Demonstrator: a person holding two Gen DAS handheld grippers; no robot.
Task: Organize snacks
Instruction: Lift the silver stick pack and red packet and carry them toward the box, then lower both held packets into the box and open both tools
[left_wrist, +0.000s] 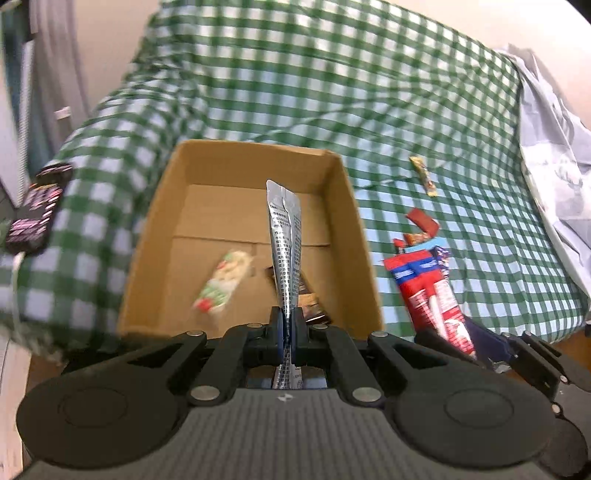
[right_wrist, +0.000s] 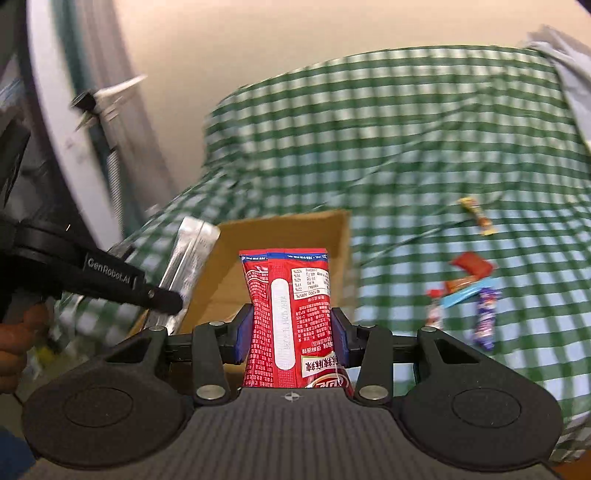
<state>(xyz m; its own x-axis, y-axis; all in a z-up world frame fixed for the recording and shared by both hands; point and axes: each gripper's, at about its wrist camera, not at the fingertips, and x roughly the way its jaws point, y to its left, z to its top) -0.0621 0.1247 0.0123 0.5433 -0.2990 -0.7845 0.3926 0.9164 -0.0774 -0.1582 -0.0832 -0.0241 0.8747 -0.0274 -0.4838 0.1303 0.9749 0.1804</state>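
Note:
My left gripper (left_wrist: 287, 325) is shut on a silver snack packet (left_wrist: 284, 240) and holds it upright over the near edge of an open cardboard box (left_wrist: 162, 206). The box holds a white and green snack (left_wrist: 221, 286) and a dark brown packet (left_wrist: 310, 302). My right gripper (right_wrist: 291, 328) is shut on a red snack packet (right_wrist: 288, 306), just right of the box (right_wrist: 295, 229) and near its front. The red packet also shows in the left wrist view (left_wrist: 432, 295). The left gripper with its silver packet (right_wrist: 192, 254) shows at the left of the right wrist view.
A green checked cloth (left_wrist: 332, 92) covers the table. Loose snacks lie right of the box: a small yellow bar (left_wrist: 424, 175), a red wrapper (left_wrist: 423, 219), and blue and purple packets (right_wrist: 484, 314). A dark pink-printed packet (left_wrist: 33, 214) lies at the left edge. A crumpled grey bag (left_wrist: 554, 177) lies far right.

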